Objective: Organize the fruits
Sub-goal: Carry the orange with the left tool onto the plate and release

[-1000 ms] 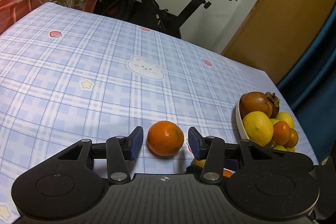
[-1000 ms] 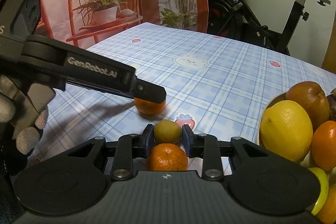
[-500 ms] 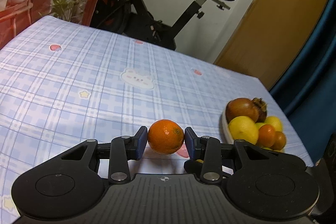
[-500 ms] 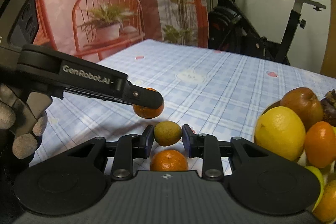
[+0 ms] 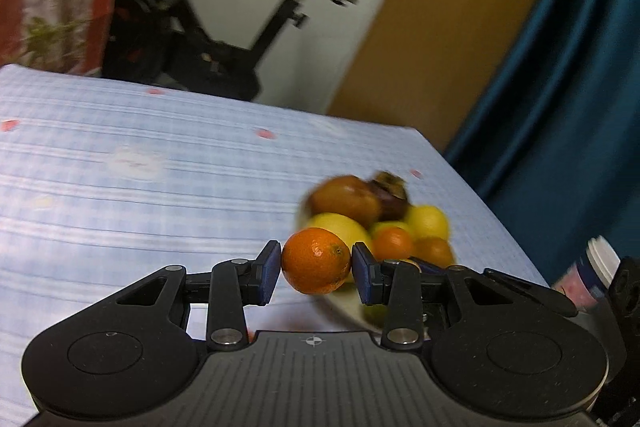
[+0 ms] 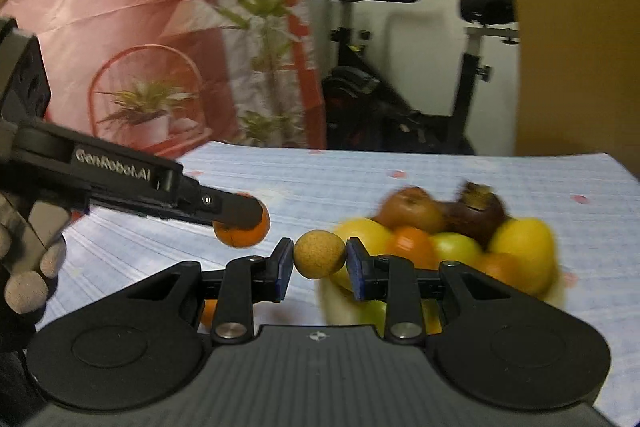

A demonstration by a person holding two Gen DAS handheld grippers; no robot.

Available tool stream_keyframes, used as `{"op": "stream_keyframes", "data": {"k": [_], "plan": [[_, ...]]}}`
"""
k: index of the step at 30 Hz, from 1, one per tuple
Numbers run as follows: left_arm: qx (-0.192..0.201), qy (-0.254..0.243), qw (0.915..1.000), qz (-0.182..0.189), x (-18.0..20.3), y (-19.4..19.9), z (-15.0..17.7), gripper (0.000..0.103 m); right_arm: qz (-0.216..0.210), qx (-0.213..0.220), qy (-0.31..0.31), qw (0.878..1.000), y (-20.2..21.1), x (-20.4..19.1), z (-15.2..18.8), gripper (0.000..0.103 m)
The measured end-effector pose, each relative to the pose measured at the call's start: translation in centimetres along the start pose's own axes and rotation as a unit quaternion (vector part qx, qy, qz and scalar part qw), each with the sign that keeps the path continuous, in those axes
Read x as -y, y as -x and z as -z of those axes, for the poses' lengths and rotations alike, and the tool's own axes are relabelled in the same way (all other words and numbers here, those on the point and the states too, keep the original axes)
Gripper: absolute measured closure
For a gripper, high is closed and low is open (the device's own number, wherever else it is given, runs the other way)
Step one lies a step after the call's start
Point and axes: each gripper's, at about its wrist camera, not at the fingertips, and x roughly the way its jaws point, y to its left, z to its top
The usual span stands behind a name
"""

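The left tongs pinch an orange between their blue pads, lifted clear of the checked counter. Just right of it, the right tongs pinch a small yellowish fruit. Beyond both sits the fruit bowl, heaped with lemons and oranges.

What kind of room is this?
Probably a room in someone's home: there's an exercise bike, a table with a checked cloth, and a bowl heaped with fruit.
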Motion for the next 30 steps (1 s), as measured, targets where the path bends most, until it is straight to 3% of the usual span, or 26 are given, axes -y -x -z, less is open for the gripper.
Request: {"op": "stream_keyframes", "data": {"k": [6,11,17,26,28,30], "plan": [[-0.035,-0.035,0.9988,0.008,2.9,-2.5,1.4,0.062,0.033,0.008,-0.038,0.999,2.6,3.2,1.1,0.072],[-0.047,-0.046,0.9978,-0.008,3.6,-3.7,2.1,0.062,0.045,0.015,-0.056,0.997,3.2,4.4,1.2,0.072],[-0.041,-0.07,0.9963,-0.029,4.3,-4.3,1.9,0.062,0.055,0.015,-0.065,0.996,3.4,5.0,1.6,0.072],[-0.038,-0.063,0.9968,-0.032,4.0,-5.5,1.8,0.061,0.116,0.028,-0.086,0.989,3.2,7.1,1.7,0.072],[-0.041,-0.059,0.997,-0.03,3.8,-5.4,1.7,0.059,0.12,0.031,-0.085,0.989,3.1,7.5,1.9,0.072],[-0.042,-0.055,0.9973,-0.026,3.7,-5.3,1.7,0.045,0.125,0.033,-0.08,0.988,3.2,7.4,1.9,0.072]]}}
